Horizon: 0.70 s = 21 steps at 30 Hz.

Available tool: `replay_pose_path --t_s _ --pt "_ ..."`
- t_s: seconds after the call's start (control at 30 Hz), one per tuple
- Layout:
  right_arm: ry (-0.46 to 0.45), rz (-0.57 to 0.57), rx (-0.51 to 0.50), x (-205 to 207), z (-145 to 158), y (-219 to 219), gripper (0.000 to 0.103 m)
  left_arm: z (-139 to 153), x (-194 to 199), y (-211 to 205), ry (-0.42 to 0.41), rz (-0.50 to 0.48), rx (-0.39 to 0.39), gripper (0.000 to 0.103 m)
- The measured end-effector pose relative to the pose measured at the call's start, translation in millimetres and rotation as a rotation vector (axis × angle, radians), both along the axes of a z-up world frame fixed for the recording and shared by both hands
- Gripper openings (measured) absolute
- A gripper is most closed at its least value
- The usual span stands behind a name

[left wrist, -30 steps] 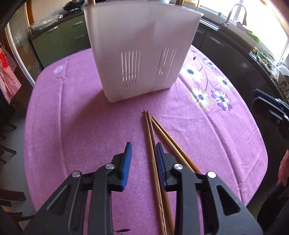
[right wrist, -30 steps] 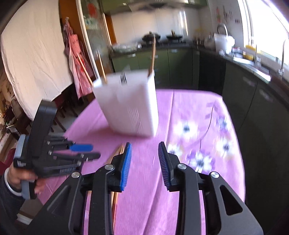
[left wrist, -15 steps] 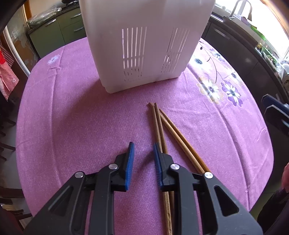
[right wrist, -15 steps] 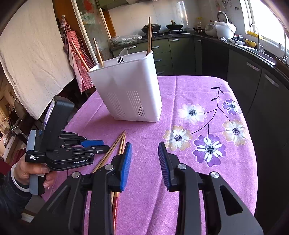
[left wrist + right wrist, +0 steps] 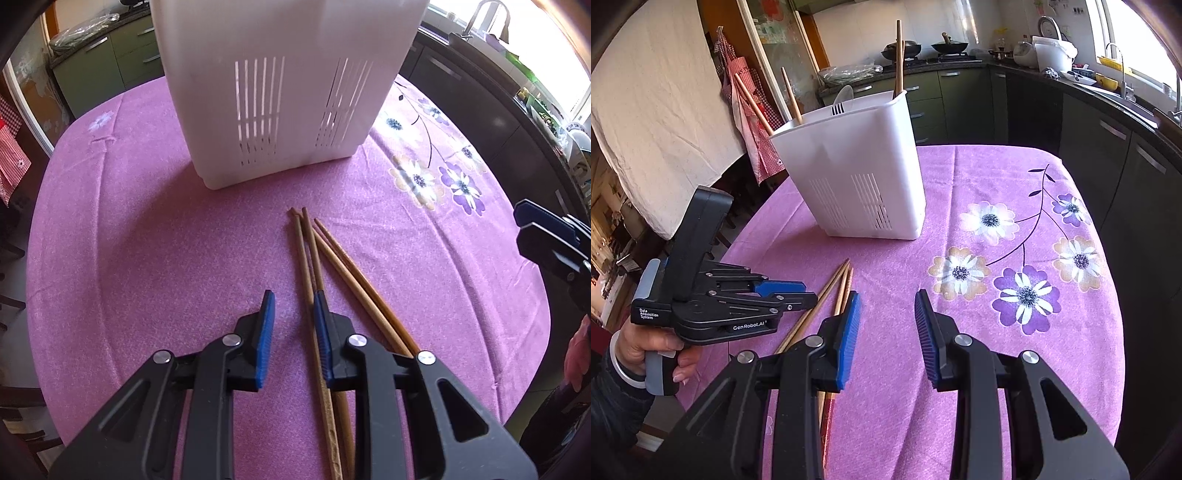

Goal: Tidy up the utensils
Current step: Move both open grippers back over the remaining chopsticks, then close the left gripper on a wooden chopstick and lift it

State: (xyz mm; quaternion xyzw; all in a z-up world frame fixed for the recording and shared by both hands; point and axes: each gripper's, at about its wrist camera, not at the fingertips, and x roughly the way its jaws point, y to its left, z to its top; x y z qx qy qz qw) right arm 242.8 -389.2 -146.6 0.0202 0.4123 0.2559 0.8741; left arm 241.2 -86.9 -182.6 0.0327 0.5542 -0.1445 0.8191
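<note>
Several wooden chopsticks [image 5: 314,258] lie on the purple tablecloth in front of a white slotted utensil holder [image 5: 280,85]. My left gripper [image 5: 291,306] is open and low over the cloth, its right finger on the leftmost chopsticks, one stick between the jaws. In the right wrist view the holder [image 5: 860,177] stands upright with chopsticks [image 5: 898,55] and a fork in it. My right gripper [image 5: 886,306] is open and empty above the cloth, right of the loose chopsticks [image 5: 834,291]. The left gripper [image 5: 790,291] shows there too.
The round table [image 5: 1034,369] carries a purple floral cloth. Dark kitchen cabinets [image 5: 1108,147] and a counter with pots stand behind and to the right. A white cloth [image 5: 657,110] and a red checked apron hang at the left.
My left gripper has moved forward and down towards the chopsticks, and the holder looms larger. My right gripper has steadied, with little other movement.
</note>
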Motion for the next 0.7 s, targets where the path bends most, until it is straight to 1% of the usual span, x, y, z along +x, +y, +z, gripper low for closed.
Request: replay_pose_path --t_s 0.23,0.37,0.43,0.5,0.7 --pt "0.01 0.006 0.0 0.8 -2.1 0.3 0.031 -5.0 10.1 -17.6 0.002 -0.011 0.012 0.021" --pt "0.014 0.011 -0.002 0.8 -3.2 1.1 0.031 -5.4 14.6 -19.3 0.002 -0.008 0.03 0.02" --pt "0.017 0.012 -0.004 0.8 -3.7 1.5 0.032 -5.8 14.5 -18.1 0.002 -0.009 0.038 0.015" --pt "0.019 0.012 -0.004 0.9 -4.2 1.0 0.033 -6.3 12.7 -16.6 -0.005 -0.007 0.057 0.008" --pt "0.027 0.015 -0.008 2.2 -7.1 2.1 0.033 -6.2 6.0 -8.4 -0.021 -0.007 0.039 0.005"
